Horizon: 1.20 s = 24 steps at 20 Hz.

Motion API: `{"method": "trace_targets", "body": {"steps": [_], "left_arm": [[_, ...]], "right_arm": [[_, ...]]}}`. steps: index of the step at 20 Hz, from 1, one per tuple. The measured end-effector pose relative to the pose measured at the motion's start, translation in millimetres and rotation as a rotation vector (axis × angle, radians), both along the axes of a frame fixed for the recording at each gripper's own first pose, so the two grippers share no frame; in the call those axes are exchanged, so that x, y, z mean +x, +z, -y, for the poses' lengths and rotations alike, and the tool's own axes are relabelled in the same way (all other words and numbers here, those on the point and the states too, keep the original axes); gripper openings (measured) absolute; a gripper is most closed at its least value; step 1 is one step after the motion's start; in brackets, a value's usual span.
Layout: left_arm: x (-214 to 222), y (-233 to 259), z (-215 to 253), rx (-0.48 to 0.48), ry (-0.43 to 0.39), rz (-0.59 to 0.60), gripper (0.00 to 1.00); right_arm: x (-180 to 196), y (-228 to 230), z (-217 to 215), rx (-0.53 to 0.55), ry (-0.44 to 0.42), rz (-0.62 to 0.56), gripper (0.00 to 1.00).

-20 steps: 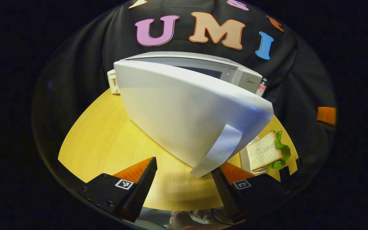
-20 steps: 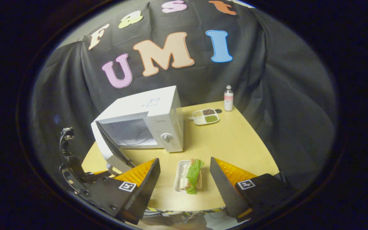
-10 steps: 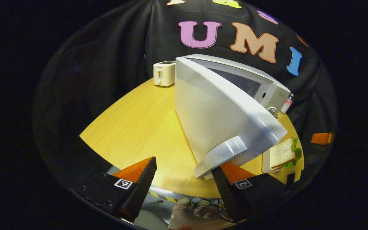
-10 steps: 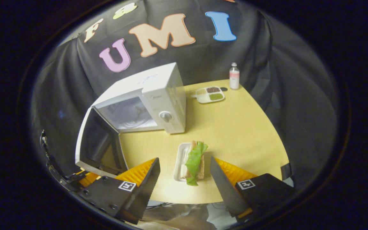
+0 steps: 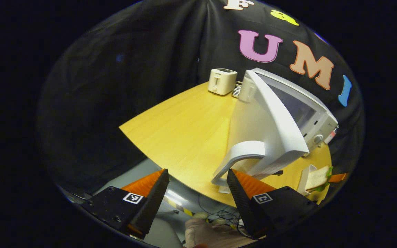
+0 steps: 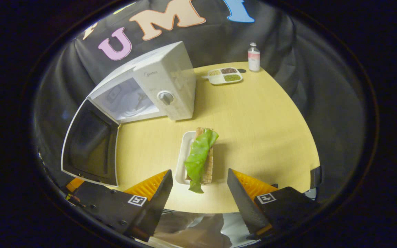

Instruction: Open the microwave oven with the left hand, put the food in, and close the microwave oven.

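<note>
Left gripper view: low, close at table's [image 5: 184, 131] near-left edge, facing microwave door [image 5: 264, 137]. Right gripper view: high above near edge, looking down. Both share microwave [image 6: 157, 86], sandwich [image 6: 200, 156].

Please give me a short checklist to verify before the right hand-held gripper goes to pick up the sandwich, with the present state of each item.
1. Microwave door swung wide open: ok.
2. Cavity of the microwave free for the food: ok, nothing seen on the turntable.
3. Right hand-held gripper open: ok, fingers spread.
4. Sandwich lies on its white tray, between and ahead of the fingers: ok.
5. Left hand-held gripper released from the door handle: ok, open, handle beside its right finger.
6. Path from tray to cavity free on the table: ok.
</note>
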<state>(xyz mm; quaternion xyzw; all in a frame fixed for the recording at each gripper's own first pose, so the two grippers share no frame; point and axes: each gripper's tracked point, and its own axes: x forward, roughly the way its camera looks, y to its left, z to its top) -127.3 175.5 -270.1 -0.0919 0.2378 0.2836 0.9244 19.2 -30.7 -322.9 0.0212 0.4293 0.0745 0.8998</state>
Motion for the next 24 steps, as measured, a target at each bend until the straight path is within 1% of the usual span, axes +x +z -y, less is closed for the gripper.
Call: {"method": "trace_targets", "body": {"steps": [2, 7, 11, 12, 13, 14, 15, 16, 17, 18, 19, 22, 24], "left_arm": [[-19.3, 14.5, -18.5, 0.041, 0.065, 0.015, 0.95], [-47.8, 65.3, -34.3, 0.048, 0.208, 0.154, 0.95], [-52.4, 94.3, -29.6, 0.093, 0.241, 0.221, 0.95], [-54.3, 101.0, -28.3, 0.106, 0.248, 0.230, 0.95], [-56.2, 105.7, -25.2, 0.119, 0.253, 0.241, 0.95], [-57.9, 109.3, -21.9, 0.127, 0.257, 0.248, 0.95], [-58.5, 112.2, -19.4, 0.130, 0.259, 0.255, 0.94], [-60.6, 112.2, -16.3, 0.129, 0.263, 0.254, 0.94], [-61.6, 111.2, -15.3, 0.128, 0.266, 0.254, 0.94], [-62.4, 110.9, -14.7, 0.128, 0.269, 0.255, 0.94], [-62.0, 110.8, -13.7, 0.127, 0.270, 0.255, 0.95], [-60.1, 107.6, -6.6, 0.124, 0.263, 0.251, 0.95], [-58.5, 107.5, -6.3, 0.119, 0.259, 0.255, 0.95]], "right_arm": [[3.1, -7.3, -0.4, 0.000, 0.013, -0.020, 0.92], [13.3, -22.1, -4.7, 0.006, 0.038, -0.075, 0.92], [17.4, -35.7, -9.0, 0.020, 0.055, -0.130, 0.92], [18.8, -38.7, -9.1, 0.023, 0.054, -0.141, 0.91], [20.1, -42.1, -9.7, 0.026, 0.053, -0.153, 0.98], [19.2, -45.0, -11.0, 0.032, 0.055, -0.167, 0.89], [19.9, -46.2, -11.9, 0.039, 0.059, -0.178, 0.97], [21.3, -49.5, -14.9, 0.052, 0.063, -0.189, 0.86], [21.0, -51.8, -17.5, 0.062, 0.064, -0.202, 0.86], [20.7, -55.2, -18.3, 0.067, 0.063, -0.214, 0.93], [19.9, -58.2, -20.6, 0.076, 0.061, -0.223, 0.93], [22.7, -60.9, -20.3, 0.098, 0.033, -0.233, 0.46], [22.7, -56.8, -18.7, 0.119, -0.005, -0.222, 0.41]]}}
